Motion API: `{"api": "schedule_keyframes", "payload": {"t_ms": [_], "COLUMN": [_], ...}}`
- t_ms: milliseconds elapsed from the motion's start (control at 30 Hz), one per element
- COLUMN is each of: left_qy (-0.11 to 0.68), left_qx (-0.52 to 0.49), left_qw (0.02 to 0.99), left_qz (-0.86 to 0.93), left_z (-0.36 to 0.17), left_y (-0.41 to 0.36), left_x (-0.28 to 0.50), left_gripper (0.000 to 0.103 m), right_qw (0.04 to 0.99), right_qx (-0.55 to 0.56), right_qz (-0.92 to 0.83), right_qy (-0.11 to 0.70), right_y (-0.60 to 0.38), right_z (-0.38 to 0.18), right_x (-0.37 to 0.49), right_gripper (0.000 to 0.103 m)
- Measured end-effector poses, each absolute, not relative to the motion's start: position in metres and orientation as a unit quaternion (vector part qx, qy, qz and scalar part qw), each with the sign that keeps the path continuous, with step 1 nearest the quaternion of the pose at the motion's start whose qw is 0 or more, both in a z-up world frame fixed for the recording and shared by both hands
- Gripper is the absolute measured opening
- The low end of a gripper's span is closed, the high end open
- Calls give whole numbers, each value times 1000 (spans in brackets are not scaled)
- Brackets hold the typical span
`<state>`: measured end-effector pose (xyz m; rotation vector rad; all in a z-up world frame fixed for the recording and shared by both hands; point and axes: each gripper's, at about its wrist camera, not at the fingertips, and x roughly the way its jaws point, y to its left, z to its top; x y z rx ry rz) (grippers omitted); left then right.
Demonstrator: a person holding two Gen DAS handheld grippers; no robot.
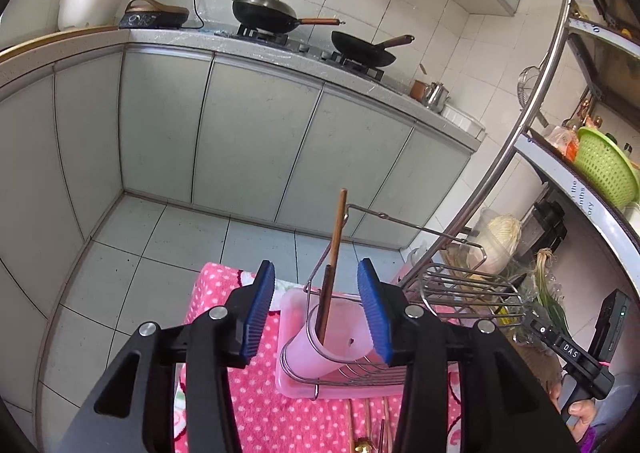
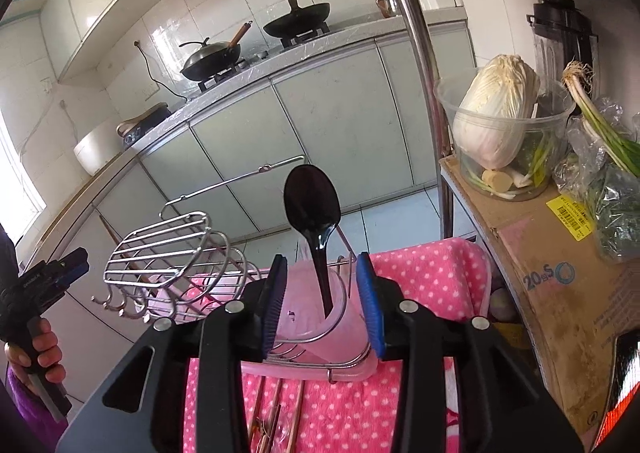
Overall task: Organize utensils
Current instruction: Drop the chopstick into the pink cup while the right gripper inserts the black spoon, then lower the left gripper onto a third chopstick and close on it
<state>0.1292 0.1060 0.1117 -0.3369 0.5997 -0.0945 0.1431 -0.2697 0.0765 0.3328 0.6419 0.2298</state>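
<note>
A pink cup sits in the front of a chrome wire rack on a pink tray. Two brown chopsticks stand in the cup, leaning far. My left gripper is open just in front of them, its blue pads clear of the sticks and the cup. In the right wrist view a black spoon stands bowl up in a pink cup. My right gripper is open around its handle without touching it. Several chopsticks lie on the pink dotted cloth.
A steel shelf post rises at the right, beside a cardboard box holding a cabbage tub and spring onions. The rack's long wire handle juts above the cups. A hand holds the left gripper. Kitchen cabinets and woks stand beyond.
</note>
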Motion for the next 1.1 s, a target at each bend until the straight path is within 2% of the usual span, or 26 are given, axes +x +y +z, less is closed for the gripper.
{"api": "schedule_keyframes", "payload": {"t_ms": [367,833,1100], "left_qy": [285,428,515], "left_qx": [-149,-148,-132], "left_qw": [943,885,838], "left_qz": [-81,-111,-123], "left_z": [107,1,-55], "left_y": [85,34,-1], "left_x": [70,68,99], "left_gripper": [43,43,33], "right_qw": [929,884,866], "right_qx": [158,176,186], "right_qz": [131,143,140], "right_qy": [307,408,442], "right_y": [-257,-235,-233], "right_z": [69,-12,-42], "right_x": [81,52,43], "right_gripper": [37,37,37]}}
